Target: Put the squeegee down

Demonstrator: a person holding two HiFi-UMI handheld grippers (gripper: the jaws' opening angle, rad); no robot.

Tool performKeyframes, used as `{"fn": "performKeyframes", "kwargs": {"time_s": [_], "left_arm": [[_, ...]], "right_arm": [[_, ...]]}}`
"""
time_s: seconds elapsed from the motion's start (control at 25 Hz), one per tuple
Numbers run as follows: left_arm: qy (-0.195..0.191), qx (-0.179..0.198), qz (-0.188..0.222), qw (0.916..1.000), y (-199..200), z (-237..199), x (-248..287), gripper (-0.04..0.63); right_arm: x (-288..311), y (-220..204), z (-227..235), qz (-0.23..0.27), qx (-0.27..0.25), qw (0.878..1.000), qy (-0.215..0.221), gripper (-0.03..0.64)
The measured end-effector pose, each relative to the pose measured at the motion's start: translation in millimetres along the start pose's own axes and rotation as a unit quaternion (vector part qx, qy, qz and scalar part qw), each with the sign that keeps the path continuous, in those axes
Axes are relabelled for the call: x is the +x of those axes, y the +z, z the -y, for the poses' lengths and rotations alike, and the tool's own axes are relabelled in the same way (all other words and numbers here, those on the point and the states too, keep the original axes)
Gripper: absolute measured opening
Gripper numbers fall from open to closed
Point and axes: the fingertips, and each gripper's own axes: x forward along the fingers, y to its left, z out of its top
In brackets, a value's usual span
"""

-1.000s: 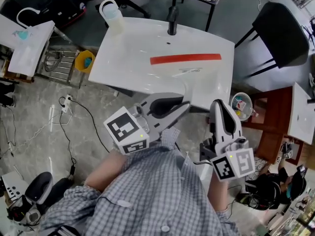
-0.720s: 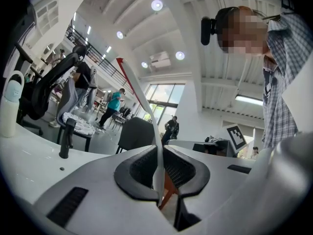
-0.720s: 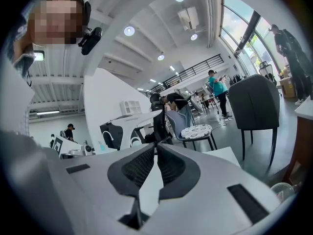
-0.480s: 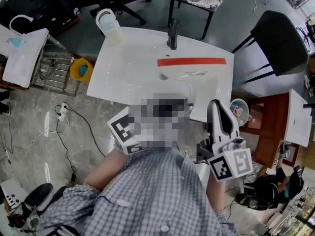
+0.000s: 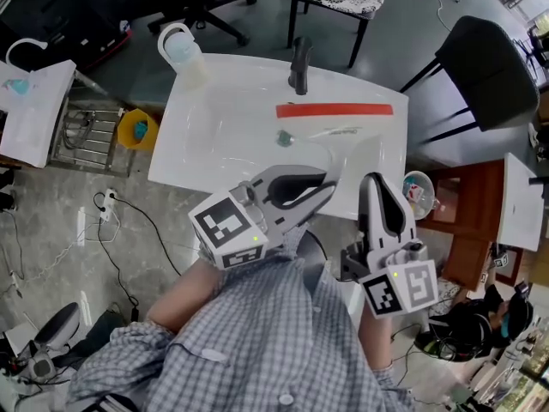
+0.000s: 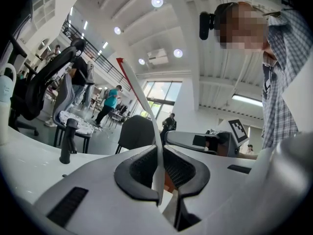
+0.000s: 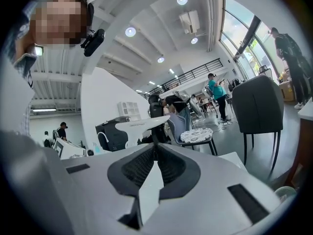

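Note:
The squeegee [image 5: 334,109] has a long red blade and a pale handle, and hangs over the white sink top [image 5: 214,144]. My left gripper [image 5: 328,181] is shut on the handle at the sink's near edge. In the left gripper view the squeegee [image 6: 142,99] rises as a thin pale strip with a red edge from between the closed jaws of the left gripper [image 6: 160,149]. My right gripper [image 5: 377,183] is just right of the left one, shut and empty. In its own view the right gripper [image 7: 155,146] has its jaws pressed together with nothing between them.
A black faucet [image 5: 298,63] stands at the sink's far edge and a translucent jug [image 5: 184,50] at its far left corner. A black chair [image 5: 485,67] and a wooden cabinet [image 5: 467,221] are to the right. A small bucket [image 5: 420,187] sits beside the sink.
Both grippers have moved forward toward the sink, and the squeegee's red blade now lies closer to the faucet. Neither gripper's jaws have changed.

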Motion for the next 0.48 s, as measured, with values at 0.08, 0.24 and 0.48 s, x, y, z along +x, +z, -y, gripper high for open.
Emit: {"fn": "performKeyframes", "kwargs": {"time_s": [0.08,0.24,0.48], "left_arm": [[-0.007,0.001,-0.003,1.0000,-3,0,1,0.044],[0.000,-0.003,-0.005,1.0000,-8,-6,3,0.044],[0.007,-0.007,-0.004,0.9999,-14,-14,7,0.044]], "right_arm": [[2,-2,-1,-0.006,0.000,1.000,0.001,0.021],[10,-7,-6,-0.018,0.005,1.000,0.016,0.022],[22,-7,-11,-0.025,-0.019,0.999,0.022,0.023]]}}
